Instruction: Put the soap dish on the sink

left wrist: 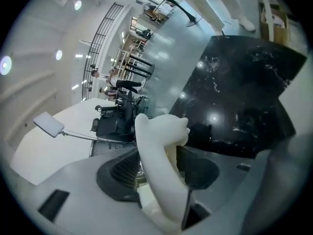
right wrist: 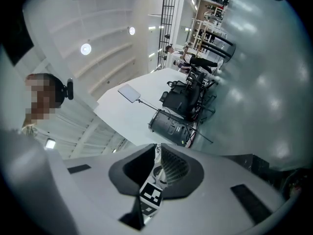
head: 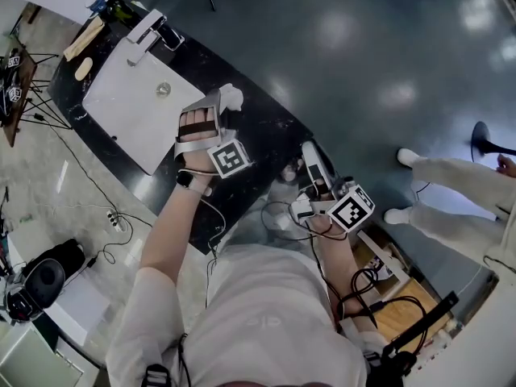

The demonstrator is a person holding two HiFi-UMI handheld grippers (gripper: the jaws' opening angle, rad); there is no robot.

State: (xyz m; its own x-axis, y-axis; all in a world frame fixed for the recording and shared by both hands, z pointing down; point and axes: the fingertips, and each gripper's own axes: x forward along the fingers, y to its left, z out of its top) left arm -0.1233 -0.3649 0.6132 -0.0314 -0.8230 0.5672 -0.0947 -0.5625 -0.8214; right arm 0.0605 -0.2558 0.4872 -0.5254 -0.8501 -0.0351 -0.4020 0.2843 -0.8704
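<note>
A white soap dish [head: 231, 97] sits clamped in my left gripper [head: 214, 105], just over the black counter [head: 266, 131], to the right of the white sink basin [head: 121, 115]. In the left gripper view the curved dish [left wrist: 159, 146] stands on edge between the pads, which press on it, with the left gripper [left wrist: 161, 166] over the black counter [left wrist: 244, 77]. My right gripper [head: 310, 156] hangs off the counter's near right end. In the right gripper view the right gripper [right wrist: 159, 168] has its pads close together with nothing between them.
A chrome faucet [head: 151, 32] stands at the sink's far edge and a drain [head: 164, 89] shows in the basin. A person's legs in white trousers [head: 455, 188] stand on the grey floor at right. Cables [head: 89, 216] and a black bag [head: 42, 280] lie at left.
</note>
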